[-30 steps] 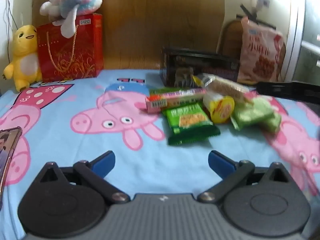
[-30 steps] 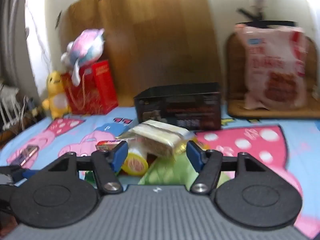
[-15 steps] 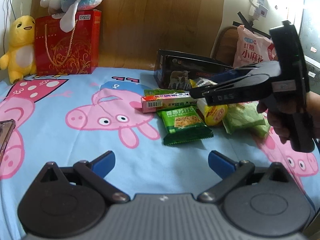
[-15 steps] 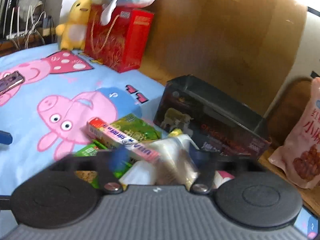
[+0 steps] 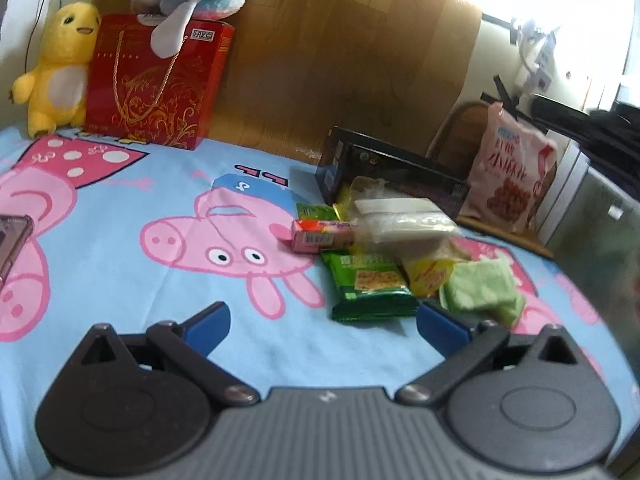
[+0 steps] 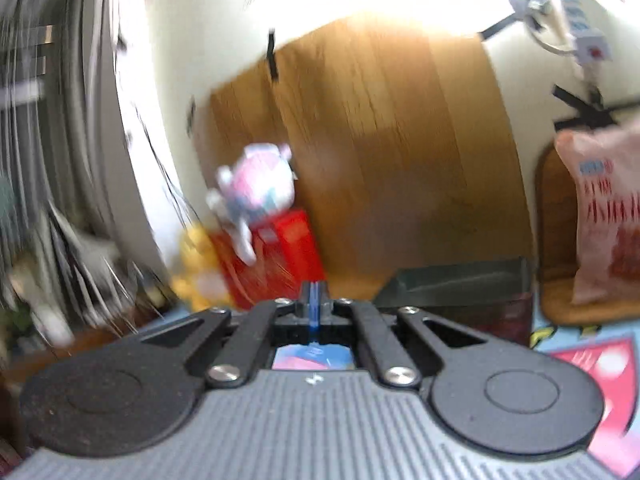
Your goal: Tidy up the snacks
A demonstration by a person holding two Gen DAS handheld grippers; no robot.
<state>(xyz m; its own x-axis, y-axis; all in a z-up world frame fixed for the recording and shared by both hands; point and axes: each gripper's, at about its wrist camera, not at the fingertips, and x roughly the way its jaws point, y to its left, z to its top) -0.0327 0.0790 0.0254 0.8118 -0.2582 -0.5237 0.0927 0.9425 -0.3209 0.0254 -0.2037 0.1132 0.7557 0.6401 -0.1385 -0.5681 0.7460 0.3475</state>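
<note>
My left gripper (image 5: 322,322) is wide open and holds nothing. It hangs over the near edge of the pig-print sheet (image 5: 120,208). To its right, toward the far right side of the sheet, the snacks sit in one heap: a pink stick pack (image 5: 320,234), a dark green cracker pack (image 5: 370,286), a clear white pack (image 5: 404,226) on top, a yellow cup (image 5: 430,276), and light green packs (image 5: 480,290). The black box (image 5: 394,180) just behind them looks empty to me, so I think the sorting has hardly begun. My right gripper (image 6: 315,306) has just snapped shut, pads together, on nothing.
</note>
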